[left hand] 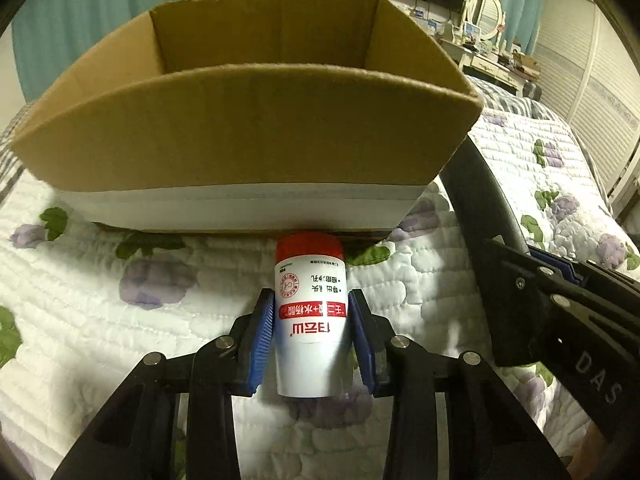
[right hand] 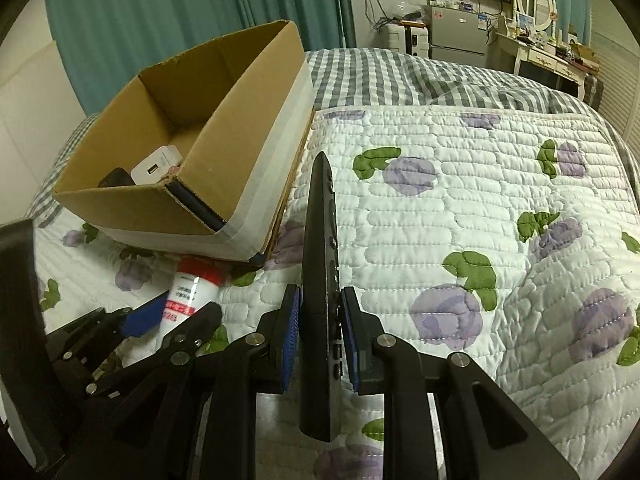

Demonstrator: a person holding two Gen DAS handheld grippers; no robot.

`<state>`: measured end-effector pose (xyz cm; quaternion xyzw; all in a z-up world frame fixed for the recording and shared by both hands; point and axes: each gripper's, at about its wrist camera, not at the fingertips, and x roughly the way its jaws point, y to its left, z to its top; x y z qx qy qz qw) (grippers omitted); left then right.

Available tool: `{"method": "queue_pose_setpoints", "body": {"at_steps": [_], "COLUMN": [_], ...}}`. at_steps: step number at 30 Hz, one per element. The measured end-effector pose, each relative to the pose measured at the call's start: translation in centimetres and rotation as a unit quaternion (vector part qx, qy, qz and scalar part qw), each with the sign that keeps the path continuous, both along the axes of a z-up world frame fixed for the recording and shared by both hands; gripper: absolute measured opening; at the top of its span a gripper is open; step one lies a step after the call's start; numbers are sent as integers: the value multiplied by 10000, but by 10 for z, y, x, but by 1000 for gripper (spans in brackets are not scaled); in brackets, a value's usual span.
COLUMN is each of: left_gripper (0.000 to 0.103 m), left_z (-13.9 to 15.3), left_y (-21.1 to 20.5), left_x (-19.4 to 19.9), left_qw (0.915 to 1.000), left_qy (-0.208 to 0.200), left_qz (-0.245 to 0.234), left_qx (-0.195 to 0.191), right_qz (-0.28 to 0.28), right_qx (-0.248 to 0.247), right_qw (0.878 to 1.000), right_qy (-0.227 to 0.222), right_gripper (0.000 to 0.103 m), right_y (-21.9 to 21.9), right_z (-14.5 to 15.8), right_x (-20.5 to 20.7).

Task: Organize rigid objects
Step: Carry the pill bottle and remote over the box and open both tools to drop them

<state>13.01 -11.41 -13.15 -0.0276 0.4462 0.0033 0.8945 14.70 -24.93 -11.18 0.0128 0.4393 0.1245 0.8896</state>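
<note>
My left gripper (left hand: 311, 320) is shut on a white bottle with a red cap (left hand: 309, 316), lying just above the quilt, cap toward the open cardboard box (left hand: 248, 132). The bottle also shows in the right wrist view (right hand: 192, 292). My right gripper (right hand: 320, 316) is shut on a black remote control (right hand: 320, 280), held on edge, its tip pointing toward the box (right hand: 224, 128). In the left wrist view the remote (left hand: 484, 184) and the right gripper's body (left hand: 560, 312) sit to the right. Inside the box lie a white charger (right hand: 156, 166) and a dark object (right hand: 116, 178).
The floral quilt (right hand: 460, 200) covers the bed, with a checked blanket (right hand: 400, 76) behind it. Teal curtains (right hand: 160, 12) hang behind the box. A dressing table with a mirror (right hand: 536, 0) and a small fridge (right hand: 460, 32) stand at the far right.
</note>
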Motion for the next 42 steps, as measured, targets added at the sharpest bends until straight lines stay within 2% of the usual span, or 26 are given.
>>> {"method": "queue_pose_setpoints", "body": {"at_steps": [10,16,20,26,29,32,36,42], "left_gripper": [37,37,37,37,37,37,37,37], "left_z": [34,79,117,175,198,216,213,157], "left_y": [8,20,33,50,64,74,87,100], "left_x": [-41,-67,-78,-56,-39,-22,23,83], "left_qw": [9993,9961,9924,9865,9831,9789,9799,9867], "left_qy": [-340,-832,-1186,-1608,-1777,-2018,-1982,-1625], "left_qz": [182,238,239,247,338,325,223,-15], "left_qx": [-11,-196,-209,-189,-275,-83,48,-14], "right_qz": [-90,2,192,619,819,963,1097,1175], "right_qx": [35,-178,-75,62,183,310,353,318], "right_qw": [9996,9960,9926,9841,9806,9780,9764,9780], "right_qy": [-256,-872,-1195,-1666,-1772,-1822,-1826,-1695], "right_gripper": [19,19,19,19,19,19,19,19], "right_y": [-9,-4,4,30,43,59,76,88], "right_z": [22,72,113,171,189,196,191,158], "right_x": [-24,-49,-56,-43,-25,-3,28,68]}}
